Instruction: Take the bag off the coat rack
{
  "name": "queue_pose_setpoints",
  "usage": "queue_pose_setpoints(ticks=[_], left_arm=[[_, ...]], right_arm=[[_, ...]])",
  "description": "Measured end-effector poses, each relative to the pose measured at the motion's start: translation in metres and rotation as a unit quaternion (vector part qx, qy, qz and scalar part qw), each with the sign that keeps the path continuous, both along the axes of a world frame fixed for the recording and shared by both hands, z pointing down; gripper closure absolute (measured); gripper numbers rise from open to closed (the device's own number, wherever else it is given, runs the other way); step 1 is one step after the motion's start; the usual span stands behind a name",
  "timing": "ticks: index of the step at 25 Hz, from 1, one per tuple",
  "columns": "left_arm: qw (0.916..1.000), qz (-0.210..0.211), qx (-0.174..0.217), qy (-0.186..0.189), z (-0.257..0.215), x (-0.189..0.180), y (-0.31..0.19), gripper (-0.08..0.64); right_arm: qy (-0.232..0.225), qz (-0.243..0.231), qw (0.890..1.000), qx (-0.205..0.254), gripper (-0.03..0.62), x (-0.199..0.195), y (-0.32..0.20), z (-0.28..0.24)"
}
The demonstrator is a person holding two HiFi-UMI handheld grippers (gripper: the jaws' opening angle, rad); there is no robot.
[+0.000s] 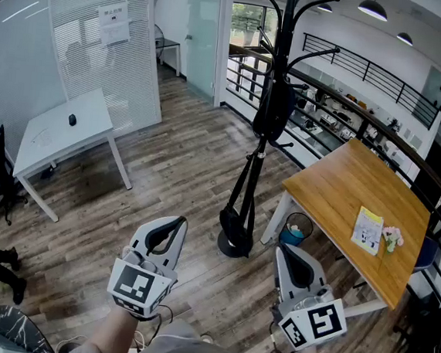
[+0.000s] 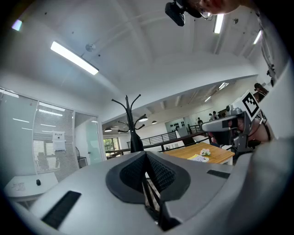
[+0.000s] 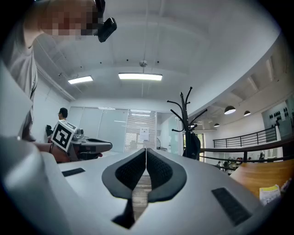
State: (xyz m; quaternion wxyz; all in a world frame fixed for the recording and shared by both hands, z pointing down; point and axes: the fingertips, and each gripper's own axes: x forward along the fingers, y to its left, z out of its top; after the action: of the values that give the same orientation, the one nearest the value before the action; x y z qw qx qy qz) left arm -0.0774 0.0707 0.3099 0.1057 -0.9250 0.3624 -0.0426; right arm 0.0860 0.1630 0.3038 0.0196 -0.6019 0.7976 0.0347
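**A:** Room: open office with a wood-plank floor (image 1: 175, 167), a glass partition with blinds (image 1: 100, 52) at the far left and a black railing (image 1: 370, 70) along the far right. Where is the coat rack?

**B:** The black coat rack (image 1: 260, 148) stands upright on the floor, mid-scene. Its round base is just beside the near-left corner of the wooden tabletop (image 1: 336, 183).

**A:** And the bag?

**B:** The black bag (image 1: 274, 111) hangs high on the rack, against the pole and below the curved hooks. The right gripper view also shows it, far off and to the right of the jaws. A dark pouch on long straps (image 1: 237, 216) hangs lower on the same pole, just above the base.

**A:** State of each gripper?

**B:** The left gripper (image 1: 175, 223) is near, to the left of the rack base. Its own view shows the jaws pressed together with nothing between them. The right gripper (image 1: 283, 252) is near, to the right of the base. Its jaws meet tip to tip and are likewise empty. Both point toward the rack and are well apart from the bag.

**A:** Anything else to log?

**B:** The wooden tabletop carries a yellow-and-white booklet (image 1: 367, 229), with a small bunch of flowers (image 1: 391, 237) just beside it on the right. A blue bin (image 1: 296, 229) sits under the tabletop's left edge. At the far left, a white tabletop (image 1: 54, 136) holds one small dark object (image 1: 72, 119), too small to identify.
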Motion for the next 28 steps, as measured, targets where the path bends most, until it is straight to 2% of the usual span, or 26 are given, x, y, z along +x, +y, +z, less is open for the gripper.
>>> queue_pose_setpoints(ticks=[4, 7, 8, 9, 10, 11, 14, 20, 24, 28], left_arm=[[1.0, 0.005, 0.005, 0.004, -0.003, 0.006, 0.001, 0.545], [0.9996, -0.012, 0.018, 0.019, -0.007, 0.003, -0.001, 0.545], [0.9994, -0.015, 0.021, 0.024, -0.009, 0.002, -0.003, 0.54], [0.9992, -0.015, 0.022, 0.029, -0.009, 0.003, -0.005, 0.471], [0.9992, -0.015, 0.019, 0.032, -0.009, 0.003, -0.009, 0.37], [0.9992, -0.015, 0.016, 0.033, -0.008, 0.003, -0.013, 0.332], [0.9996, -0.015, 0.008, 0.025, -0.002, 0.004, -0.027, 0.314], [0.9998, 0.016, -0.011, 0.004, 0.021, 0.022, -0.065, 0.314], [0.9988, 0.039, -0.025, -0.014, 0.04, 0.045, -0.101, 0.314], [0.9987, 0.038, -0.028, -0.018, 0.051, 0.064, -0.153, 0.314]], right_arm=[[-0.018, 0.009, 1.0, 0.009, 0.56, 0.007, 0.002, -0.004], [-0.022, 0.016, 0.999, 0.023, 0.558, 0.012, 0.004, -0.006], [-0.02, 0.02, 0.999, 0.025, 0.498, 0.014, 0.003, -0.006], [-0.019, 0.025, 0.999, 0.024, 0.384, 0.017, 0.0, -0.006], [-0.018, 0.032, 0.999, 0.021, 0.351, 0.019, -0.003, -0.004], [-0.017, 0.041, 0.999, 0.019, 0.342, 0.022, -0.006, -0.003], [-0.017, 0.054, 0.998, 0.008, 0.331, 0.028, -0.017, 0.004], [-0.008, 0.061, 0.998, -0.024, 0.331, 0.034, -0.06, 0.027], [-0.013, 0.066, 0.997, -0.049, 0.331, 0.044, -0.098, 0.043], [-0.014, 0.073, 0.995, -0.068, 0.331, 0.06, -0.149, 0.06]])
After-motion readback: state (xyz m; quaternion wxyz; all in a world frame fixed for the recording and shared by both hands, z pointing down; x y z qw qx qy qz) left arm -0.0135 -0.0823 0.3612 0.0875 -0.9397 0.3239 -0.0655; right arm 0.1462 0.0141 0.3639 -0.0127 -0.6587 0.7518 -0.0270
